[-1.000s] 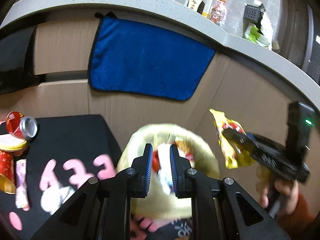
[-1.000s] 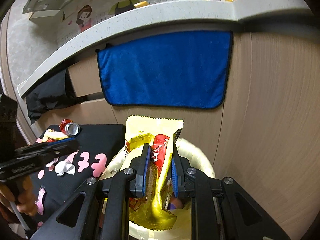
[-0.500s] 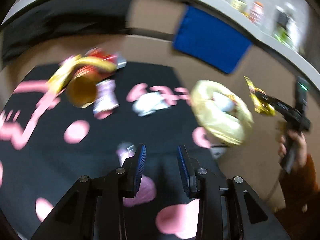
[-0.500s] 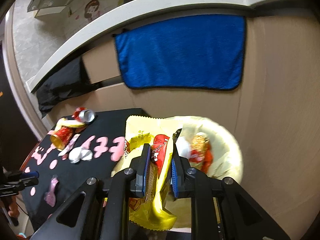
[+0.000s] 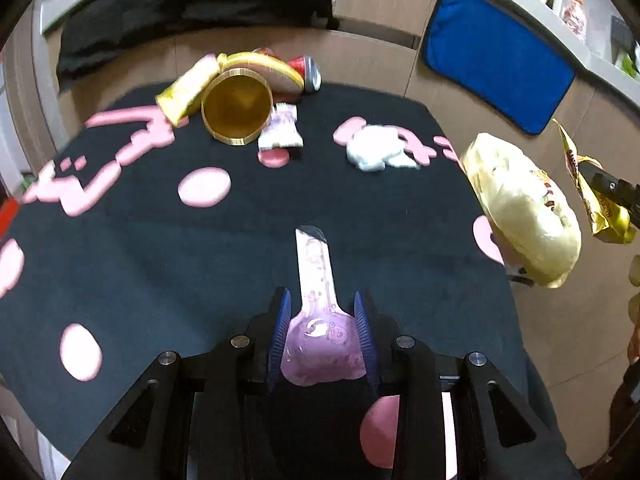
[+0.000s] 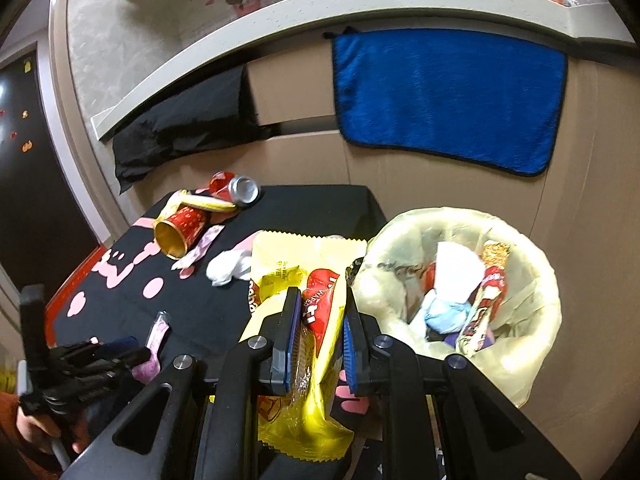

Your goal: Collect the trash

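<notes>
A long pink wrapper lies flat on the black tablecloth. My left gripper points down over it, open, and the wrapper's wide end lies between the fingers. My right gripper is shut on a yellow snack packet with a red label. It hangs just left of the bin, which is lined with a pale yellow bag and holds several wrappers and tissues. In the left wrist view the bin stands off the table's right edge, with the yellow packet beside it.
At the table's far end lie a red paper cup, a crushed can, a yellow packet and a small pale wrapper. A crumpled white tissue lies nearer the bin. A blue towel hangs on the counter front.
My left gripper let go of the white scrap at the bin, opened, then swung down over the table onto the pink wrapper. The right gripper carried the yellow packet closer beside the bin.
</notes>
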